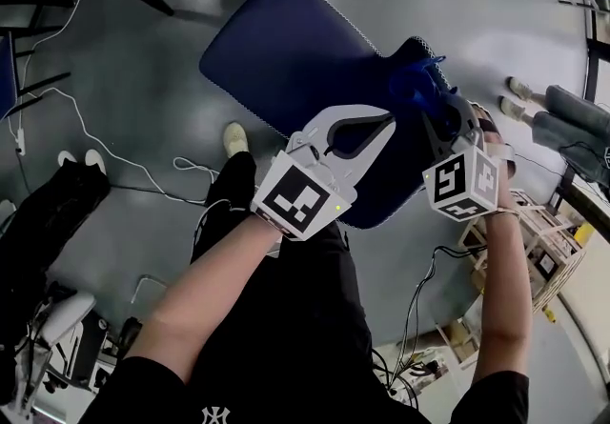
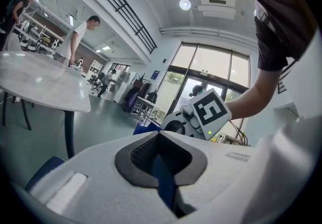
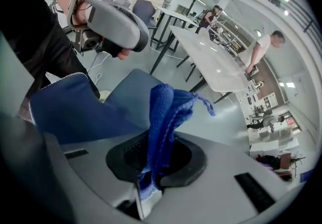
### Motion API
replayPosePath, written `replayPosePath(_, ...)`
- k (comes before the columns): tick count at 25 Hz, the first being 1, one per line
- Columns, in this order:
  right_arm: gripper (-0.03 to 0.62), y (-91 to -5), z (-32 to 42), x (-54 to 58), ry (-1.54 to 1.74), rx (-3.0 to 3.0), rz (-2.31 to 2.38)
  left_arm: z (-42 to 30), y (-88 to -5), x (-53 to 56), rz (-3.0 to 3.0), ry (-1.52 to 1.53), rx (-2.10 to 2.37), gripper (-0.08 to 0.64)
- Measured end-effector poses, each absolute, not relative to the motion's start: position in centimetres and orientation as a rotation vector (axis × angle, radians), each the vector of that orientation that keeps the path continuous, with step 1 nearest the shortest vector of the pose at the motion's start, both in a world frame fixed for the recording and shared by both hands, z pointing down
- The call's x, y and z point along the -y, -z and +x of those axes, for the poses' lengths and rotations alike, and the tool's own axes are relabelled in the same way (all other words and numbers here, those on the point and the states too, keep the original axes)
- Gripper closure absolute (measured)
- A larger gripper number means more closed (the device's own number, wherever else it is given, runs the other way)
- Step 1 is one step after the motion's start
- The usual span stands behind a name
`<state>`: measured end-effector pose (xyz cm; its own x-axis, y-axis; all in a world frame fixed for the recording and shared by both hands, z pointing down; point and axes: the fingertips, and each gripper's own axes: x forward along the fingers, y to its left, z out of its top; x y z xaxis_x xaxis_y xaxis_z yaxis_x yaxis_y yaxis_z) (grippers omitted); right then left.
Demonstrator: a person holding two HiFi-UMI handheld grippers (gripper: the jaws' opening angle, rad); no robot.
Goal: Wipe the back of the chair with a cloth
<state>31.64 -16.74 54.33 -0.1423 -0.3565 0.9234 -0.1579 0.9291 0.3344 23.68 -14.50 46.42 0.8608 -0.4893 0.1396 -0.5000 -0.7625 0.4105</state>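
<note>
The left gripper is closed on the top edge of the chair back, I think to steady it. The right gripper pinches the cloth just above the back; whether they touch, I cannot tell. Only a narrow fold is held, so hard rubbing could pull the cloth out. If the left grip slips, the chair could swing away.
</note>
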Motion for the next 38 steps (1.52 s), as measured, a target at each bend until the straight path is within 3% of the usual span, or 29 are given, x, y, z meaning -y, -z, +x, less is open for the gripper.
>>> replayPosePath(11, 0.529, -59.1, 32.8, 12.6, 0.074, 1.559, 0.019, 22.0, -50.1, 14.7, 2.480, -0.057, 0.826, 0.552)
replayPosePath(38, 0.529, -59.6, 20.0, -5.7, -0.219, 1.562, -0.386, 12.4, -50.1, 12.2, 2.439, 0.025, 0.902, 0.552)
